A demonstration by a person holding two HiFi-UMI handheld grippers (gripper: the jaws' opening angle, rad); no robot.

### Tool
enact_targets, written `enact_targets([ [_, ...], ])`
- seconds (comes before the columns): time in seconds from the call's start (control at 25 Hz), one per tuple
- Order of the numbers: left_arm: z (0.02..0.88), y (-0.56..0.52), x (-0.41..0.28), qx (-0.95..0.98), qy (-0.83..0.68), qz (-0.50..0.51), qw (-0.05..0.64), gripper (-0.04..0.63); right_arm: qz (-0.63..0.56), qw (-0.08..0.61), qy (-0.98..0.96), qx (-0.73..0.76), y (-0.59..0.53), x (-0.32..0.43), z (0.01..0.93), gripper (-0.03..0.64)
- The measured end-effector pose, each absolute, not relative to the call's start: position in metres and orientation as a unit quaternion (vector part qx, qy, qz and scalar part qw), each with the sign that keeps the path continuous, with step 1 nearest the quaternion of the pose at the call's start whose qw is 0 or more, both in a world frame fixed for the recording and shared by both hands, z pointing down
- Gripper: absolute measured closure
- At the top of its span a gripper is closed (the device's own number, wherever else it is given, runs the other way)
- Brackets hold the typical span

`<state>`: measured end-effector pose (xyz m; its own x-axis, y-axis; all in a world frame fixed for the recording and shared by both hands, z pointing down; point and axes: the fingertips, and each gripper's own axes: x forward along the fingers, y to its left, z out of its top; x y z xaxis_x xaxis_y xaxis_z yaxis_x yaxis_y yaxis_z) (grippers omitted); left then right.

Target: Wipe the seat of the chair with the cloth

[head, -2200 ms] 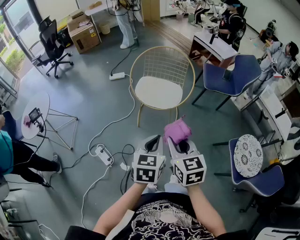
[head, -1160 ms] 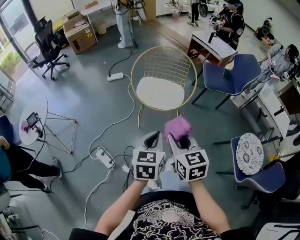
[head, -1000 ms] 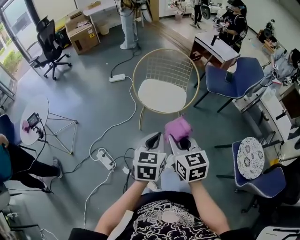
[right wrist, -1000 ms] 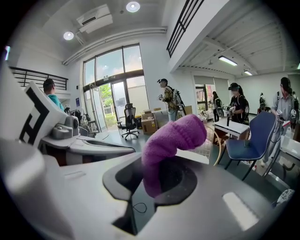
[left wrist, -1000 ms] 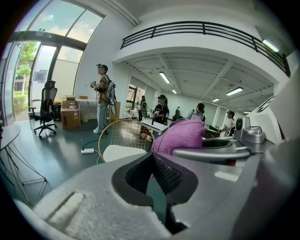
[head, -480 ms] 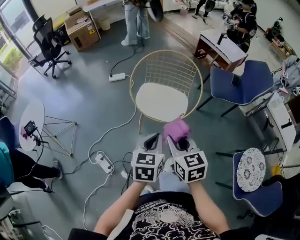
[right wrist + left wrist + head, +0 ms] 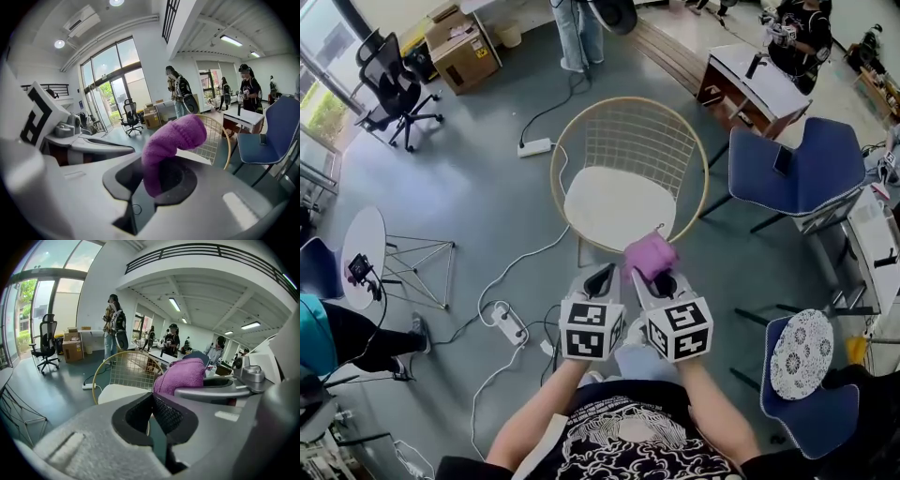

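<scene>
Just before the chair (image 7: 619, 206), held the cloth (image 7: 649, 256) pinched in the right gripper (image 7: 661, 282), with the left gripper (image 7: 602, 279) closed, empty.

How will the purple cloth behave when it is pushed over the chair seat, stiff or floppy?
Probably floppy: the purple cloth droops sideways above the right gripper that pinches it. Its fuzzy pile likely drags rather than slides on the white seat. It looks light.
</scene>
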<state>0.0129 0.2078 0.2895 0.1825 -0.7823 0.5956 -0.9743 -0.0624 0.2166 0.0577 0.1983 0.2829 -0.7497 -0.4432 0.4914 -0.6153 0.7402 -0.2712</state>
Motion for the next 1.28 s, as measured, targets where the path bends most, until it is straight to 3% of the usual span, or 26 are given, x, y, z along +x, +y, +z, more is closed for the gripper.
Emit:
enact_targets([
  [0.72, 0.301, 0.138, 0.019, 0.692, -0.632, 0.194, 0.290, 0.601, 0.232, 0.190, -0.918, 0.258, 0.128, 0.062, 0.297, 0.557],
  [1.28, 0.332, 0.085, -0.020, 0.701, -0.606, 0.203, 0.317, 0.601, 0.250, 0.218, -0.904, 0.271, 0.080, 0.023, 0.330, 0.557],
])
